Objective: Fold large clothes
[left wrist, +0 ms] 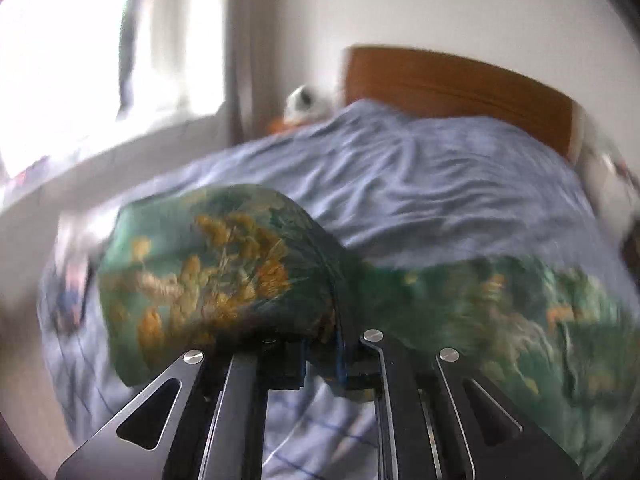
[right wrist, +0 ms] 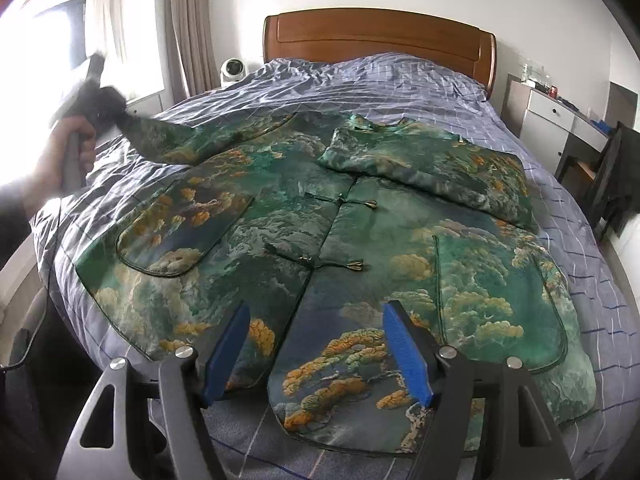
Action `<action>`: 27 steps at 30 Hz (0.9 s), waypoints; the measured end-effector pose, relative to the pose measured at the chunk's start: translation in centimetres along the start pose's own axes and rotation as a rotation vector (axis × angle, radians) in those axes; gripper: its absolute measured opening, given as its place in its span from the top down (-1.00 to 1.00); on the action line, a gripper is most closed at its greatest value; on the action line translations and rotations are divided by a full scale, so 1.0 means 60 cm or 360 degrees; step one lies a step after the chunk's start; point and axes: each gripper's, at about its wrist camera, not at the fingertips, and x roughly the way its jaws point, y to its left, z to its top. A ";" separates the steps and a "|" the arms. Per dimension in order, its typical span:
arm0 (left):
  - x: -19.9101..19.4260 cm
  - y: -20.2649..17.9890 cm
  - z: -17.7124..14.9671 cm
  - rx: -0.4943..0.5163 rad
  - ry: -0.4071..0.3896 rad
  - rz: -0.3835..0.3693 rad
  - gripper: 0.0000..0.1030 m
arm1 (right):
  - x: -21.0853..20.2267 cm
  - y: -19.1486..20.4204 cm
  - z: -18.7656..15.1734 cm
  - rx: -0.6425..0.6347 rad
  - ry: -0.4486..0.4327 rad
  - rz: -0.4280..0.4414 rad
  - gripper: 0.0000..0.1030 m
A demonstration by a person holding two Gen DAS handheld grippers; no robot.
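A large green jacket (right wrist: 320, 216) with gold and teal cloud print lies front up on the bed. Its right sleeve (right wrist: 432, 164) is folded across the chest. My left gripper (left wrist: 322, 356) is shut on the end of the left sleeve (left wrist: 208, 272) and holds it lifted; it also shows in the right wrist view (right wrist: 100, 100), raised at the bed's left side with the sleeve (right wrist: 168, 140) stretched from it. My right gripper (right wrist: 316, 344) is open and empty, hovering over the jacket's bottom hem near the bed's foot.
The bed (right wrist: 400, 80) has a blue checked sheet and a wooden headboard (right wrist: 376, 32). A window and curtain (right wrist: 188, 28) are at the left, a small white fan (right wrist: 233, 70) beside the bed, and a white drawer unit (right wrist: 552, 120) and dark chair (right wrist: 612, 172) at the right.
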 end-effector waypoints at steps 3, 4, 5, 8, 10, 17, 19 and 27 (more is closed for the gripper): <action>-0.051 -0.095 -0.006 0.0384 -0.0169 -0.0057 0.82 | -0.004 -0.006 0.000 0.0025 -0.0011 -0.0006 -0.37; -0.068 -0.128 -0.018 0.0521 -0.0220 -0.0087 0.82 | -0.005 -0.008 -0.001 0.0036 -0.0014 -0.0009 -0.37; -0.079 -0.155 -0.030 0.0630 -0.0251 -0.0123 0.81 | -0.006 -0.011 -0.001 0.0049 -0.0015 -0.0013 -0.37; -0.096 -0.226 -0.073 0.0888 -0.0259 -0.0254 0.77 | -0.008 -0.017 0.000 0.0072 -0.0017 -0.0022 -0.37; -0.094 -0.263 -0.107 0.1020 -0.0185 -0.0341 0.57 | -0.011 -0.020 0.000 0.0078 -0.0018 -0.0032 -0.37; -0.118 -0.312 -0.236 0.1288 0.0238 -0.0769 -0.66 | -0.017 -0.041 -0.004 0.0120 -0.0008 -0.0054 -0.37; -0.124 -0.292 -0.254 0.1262 0.0299 -0.0788 -0.66 | -0.019 -0.054 0.002 0.0156 -0.0006 -0.0035 -0.37; -0.137 -0.197 -0.235 0.0841 0.0389 -0.0783 -0.66 | 0.069 -0.155 0.151 0.0532 0.0030 0.0437 -0.37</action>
